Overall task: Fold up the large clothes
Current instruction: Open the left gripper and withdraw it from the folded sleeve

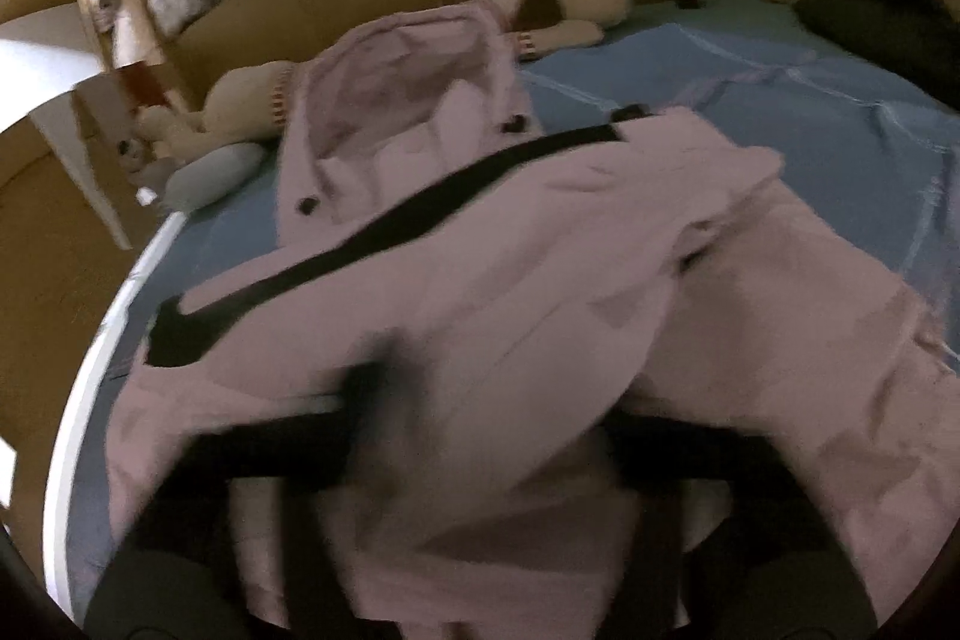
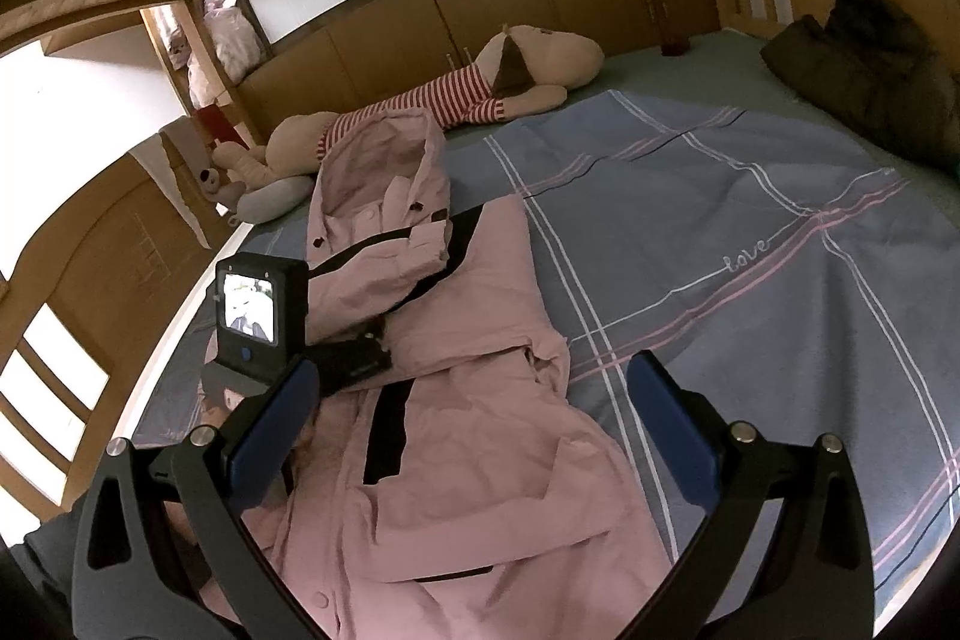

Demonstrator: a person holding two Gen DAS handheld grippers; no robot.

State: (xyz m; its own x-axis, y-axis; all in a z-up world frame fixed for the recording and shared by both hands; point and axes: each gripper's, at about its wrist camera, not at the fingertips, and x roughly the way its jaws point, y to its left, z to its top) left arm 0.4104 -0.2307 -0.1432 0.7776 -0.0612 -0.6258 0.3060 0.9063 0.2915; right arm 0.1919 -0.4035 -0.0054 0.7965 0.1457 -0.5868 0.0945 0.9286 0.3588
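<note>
Pink hooded jacket [image 2: 456,400] with black stripes, lying spread and partly folded on a blue-grey bedsheet [image 2: 750,232] with white and pink lines and the word "love"; hood [image 2: 378,160] toward the far wall, 1 sleeve [image 2: 390,262] folded across the chest.

Left gripper [image 2: 354,358]: seen from the right wrist camera, its dark tip rests on the jacket's middle, camera block behind it. In its own view, cloth drapes over the blurred fingers [image 1: 366,388]; whether they are clenched on fabric cannot be told.

Right gripper [image 2: 474,436]: blue pads [image 2: 678,430] spread wide apart, holding nothing, above the jacket's lower half.

Surroundings: 1 large plush toy in a red-striped shirt [image 2: 480,82] just beyond the hood; 1 grey cushion [image 2: 276,196]; 1 small plush [image 2: 210,178]; dark bundled clothing [image 2: 864,58] at the far right corner; wooden cabinets [image 2: 480,4] along the wall.
</note>
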